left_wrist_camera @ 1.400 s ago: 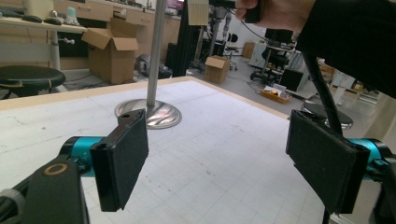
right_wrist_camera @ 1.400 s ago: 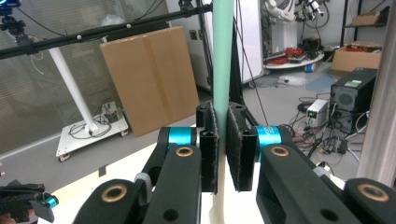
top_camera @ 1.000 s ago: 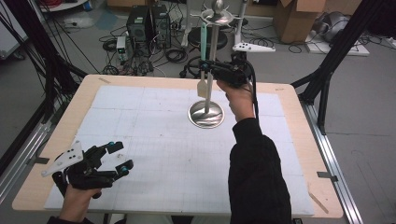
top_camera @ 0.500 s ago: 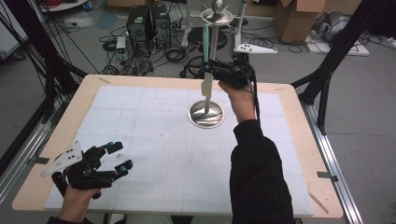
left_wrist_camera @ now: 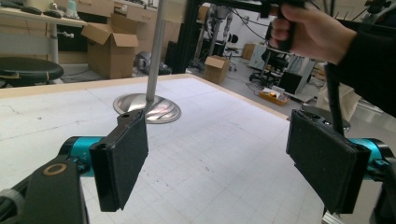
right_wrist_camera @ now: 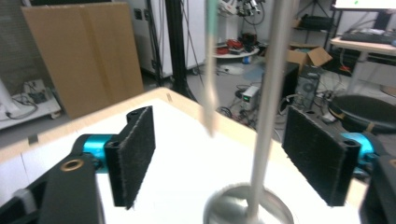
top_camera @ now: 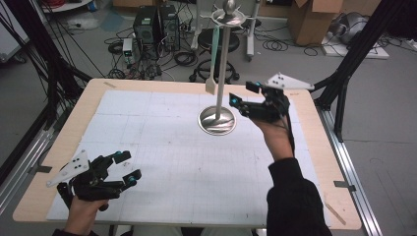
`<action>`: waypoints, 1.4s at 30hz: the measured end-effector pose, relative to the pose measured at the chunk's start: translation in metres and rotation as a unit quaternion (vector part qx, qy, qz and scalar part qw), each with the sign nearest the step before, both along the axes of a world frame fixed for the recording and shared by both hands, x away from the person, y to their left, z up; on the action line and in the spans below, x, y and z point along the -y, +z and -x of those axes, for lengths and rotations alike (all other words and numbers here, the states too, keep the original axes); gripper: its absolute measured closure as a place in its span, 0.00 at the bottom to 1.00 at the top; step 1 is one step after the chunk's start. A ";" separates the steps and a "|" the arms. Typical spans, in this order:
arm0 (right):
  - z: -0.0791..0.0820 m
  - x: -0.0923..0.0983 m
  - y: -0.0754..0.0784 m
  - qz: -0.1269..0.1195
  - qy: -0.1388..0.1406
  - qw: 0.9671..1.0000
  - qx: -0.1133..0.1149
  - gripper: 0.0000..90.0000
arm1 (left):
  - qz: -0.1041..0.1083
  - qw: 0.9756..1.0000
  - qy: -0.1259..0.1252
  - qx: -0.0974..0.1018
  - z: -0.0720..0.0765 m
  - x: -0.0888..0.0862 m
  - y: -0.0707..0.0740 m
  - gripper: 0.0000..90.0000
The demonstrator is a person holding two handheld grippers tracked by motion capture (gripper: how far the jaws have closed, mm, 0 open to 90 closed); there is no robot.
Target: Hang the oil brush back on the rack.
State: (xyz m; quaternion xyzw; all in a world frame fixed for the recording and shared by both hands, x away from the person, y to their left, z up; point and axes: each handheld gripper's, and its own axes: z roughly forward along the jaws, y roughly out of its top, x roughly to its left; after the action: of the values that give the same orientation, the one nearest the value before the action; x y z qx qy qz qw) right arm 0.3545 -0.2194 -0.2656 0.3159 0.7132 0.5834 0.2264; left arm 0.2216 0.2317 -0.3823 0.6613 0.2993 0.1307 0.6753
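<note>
A spatula [top_camera: 214,59] with a green handle hangs from the top ring of a metal stand [top_camera: 220,93] near the table's [top_camera: 59,147] far edge. The right gripper [top_camera: 242,94], just beside the stand's pole, has just been opening its jaws, which stand wide with nothing between the pads. The left gripper [top_camera: 129,168] rests near the near left corner, wide open and empty.

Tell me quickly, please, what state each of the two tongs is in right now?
Left tongs: open, holding nothing, low over the table.
Right tongs: open, jaws just opened, nothing gripped, beside the stand and hanging spatula.
</note>
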 end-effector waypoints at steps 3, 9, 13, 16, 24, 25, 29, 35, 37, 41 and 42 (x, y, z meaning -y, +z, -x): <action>0.020 0.017 -0.019 0.015 -0.009 1.000 -0.004 0.22 | -0.003 1.000 0.000 0.000 0.000 0.002 -0.001 0.23; 0.070 0.046 -0.063 0.040 -0.018 0.999 -0.003 0.19 | -0.008 1.000 0.006 0.003 -0.001 0.006 -0.004 0.23; 0.099 0.060 -0.090 0.054 -0.027 0.998 -0.007 0.19 | -0.008 1.000 0.008 0.007 0.000 0.008 -0.004 0.23; 0.114 0.068 -0.106 0.055 -0.034 0.998 -0.016 0.19 | -0.011 1.000 0.010 0.008 0.002 0.009 -0.004 0.23; 0.144 0.087 -0.126 0.026 -0.050 0.998 -0.016 0.19 | -0.014 1.000 0.013 0.012 0.005 0.010 -0.005 0.23; 0.146 0.088 -0.127 0.023 -0.051 0.998 -0.015 0.19 | -0.016 1.000 0.012 0.013 0.006 0.010 -0.004 0.23; 0.149 0.088 -0.124 0.013 -0.052 0.998 -0.008 0.19 | -0.016 1.000 0.015 0.015 0.009 0.010 -0.004 0.24; 0.148 0.087 -0.125 0.019 -0.051 0.998 -0.014 0.19 | -0.019 1.000 0.012 0.013 0.009 0.013 -0.006 0.24; 0.147 0.087 -0.125 0.020 -0.050 0.998 -0.014 0.19 | -0.023 1.000 0.010 0.014 0.009 0.015 -0.006 0.24; 0.146 0.086 -0.126 0.023 -0.050 0.998 -0.014 0.19 | -0.024 1.000 0.008 0.013 0.008 0.018 -0.007 0.23; 0.146 0.086 -0.127 0.023 -0.050 0.998 -0.015 0.19 | -0.025 1.000 0.007 0.013 0.008 0.018 -0.007 0.23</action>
State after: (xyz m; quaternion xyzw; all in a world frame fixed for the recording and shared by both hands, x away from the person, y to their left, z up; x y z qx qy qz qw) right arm 0.2085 -0.3053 -0.3921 0.3543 0.7131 0.5498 0.2523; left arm 0.2135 0.2134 -0.3892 0.6742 0.2913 0.1517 0.6615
